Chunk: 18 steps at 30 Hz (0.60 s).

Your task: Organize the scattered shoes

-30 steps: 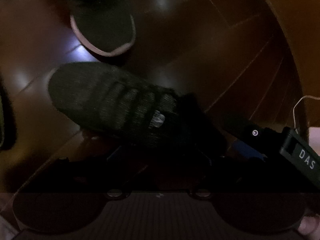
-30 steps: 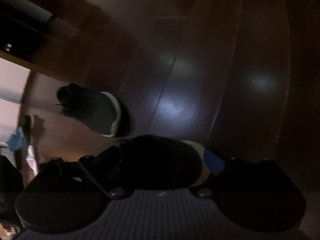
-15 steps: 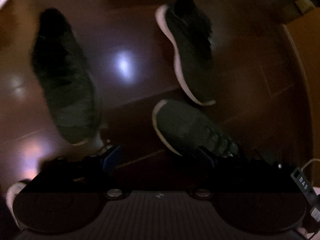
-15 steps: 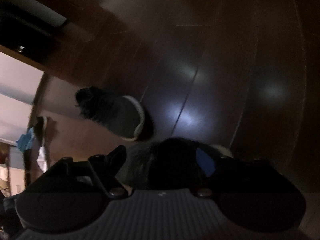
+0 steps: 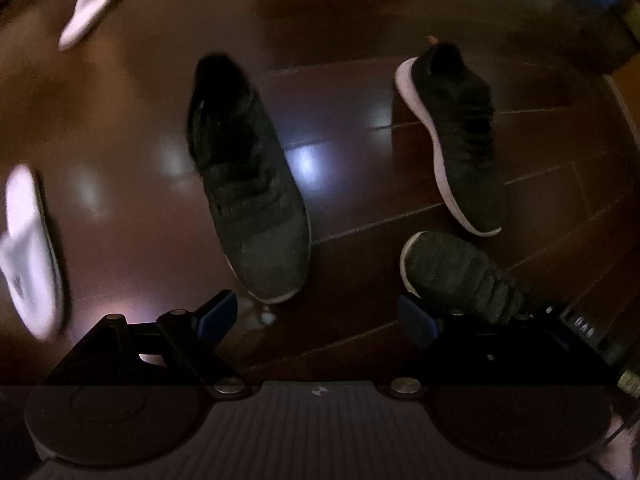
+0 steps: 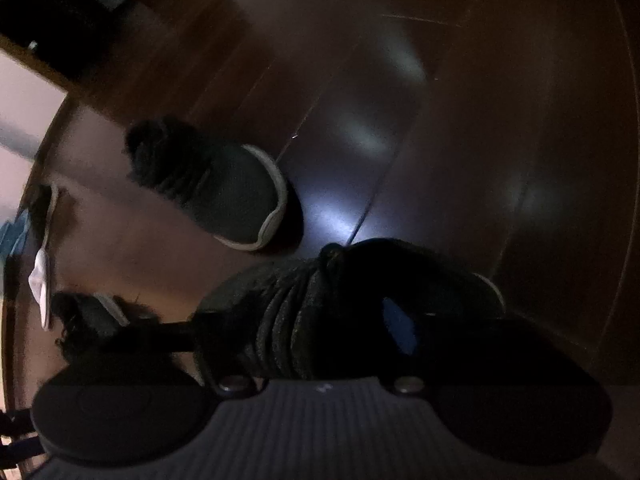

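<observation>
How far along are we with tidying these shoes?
Done: nothing looks paired yet. The middle sneaker and the white-soled sneaker lie apart at different angles.
In hand: the right claw grips a third dark sneaker; the left claw is open and empty.
Left: placing that one, both loose sneakers, and the two white slippers scattered on the floor.

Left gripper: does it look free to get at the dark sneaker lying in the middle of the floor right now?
Probably yes: the left gripper is open and empty, and the middle sneaker has its toe just ahead, nothing between.
</observation>
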Available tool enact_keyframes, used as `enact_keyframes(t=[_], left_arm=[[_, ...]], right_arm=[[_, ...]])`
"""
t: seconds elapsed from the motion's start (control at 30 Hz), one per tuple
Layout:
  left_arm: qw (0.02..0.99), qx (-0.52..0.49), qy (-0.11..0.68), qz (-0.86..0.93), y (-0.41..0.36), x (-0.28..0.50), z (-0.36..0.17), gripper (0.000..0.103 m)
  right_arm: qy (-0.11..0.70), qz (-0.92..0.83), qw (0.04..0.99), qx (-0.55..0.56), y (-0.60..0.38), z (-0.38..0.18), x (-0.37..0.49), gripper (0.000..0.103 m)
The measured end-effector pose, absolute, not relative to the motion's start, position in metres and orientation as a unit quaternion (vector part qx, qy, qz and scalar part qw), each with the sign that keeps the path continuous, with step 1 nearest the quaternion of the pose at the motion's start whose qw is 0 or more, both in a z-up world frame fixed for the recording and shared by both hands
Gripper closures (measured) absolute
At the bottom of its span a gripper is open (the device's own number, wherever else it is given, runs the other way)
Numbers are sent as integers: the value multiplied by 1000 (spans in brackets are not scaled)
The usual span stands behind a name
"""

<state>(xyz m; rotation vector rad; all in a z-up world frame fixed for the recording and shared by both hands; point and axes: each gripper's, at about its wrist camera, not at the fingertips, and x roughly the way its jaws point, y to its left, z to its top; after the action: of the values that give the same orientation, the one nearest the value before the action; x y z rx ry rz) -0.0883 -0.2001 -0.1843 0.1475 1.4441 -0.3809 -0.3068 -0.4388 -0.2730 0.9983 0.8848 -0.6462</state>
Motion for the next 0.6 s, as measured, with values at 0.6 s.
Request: enact_keyframes(t=[0.6], left_arm=[[726, 93, 645, -217, -234, -93, -183, 12]], right_arm=[[503, -229, 802, 227, -425, -253, -285, 82]])
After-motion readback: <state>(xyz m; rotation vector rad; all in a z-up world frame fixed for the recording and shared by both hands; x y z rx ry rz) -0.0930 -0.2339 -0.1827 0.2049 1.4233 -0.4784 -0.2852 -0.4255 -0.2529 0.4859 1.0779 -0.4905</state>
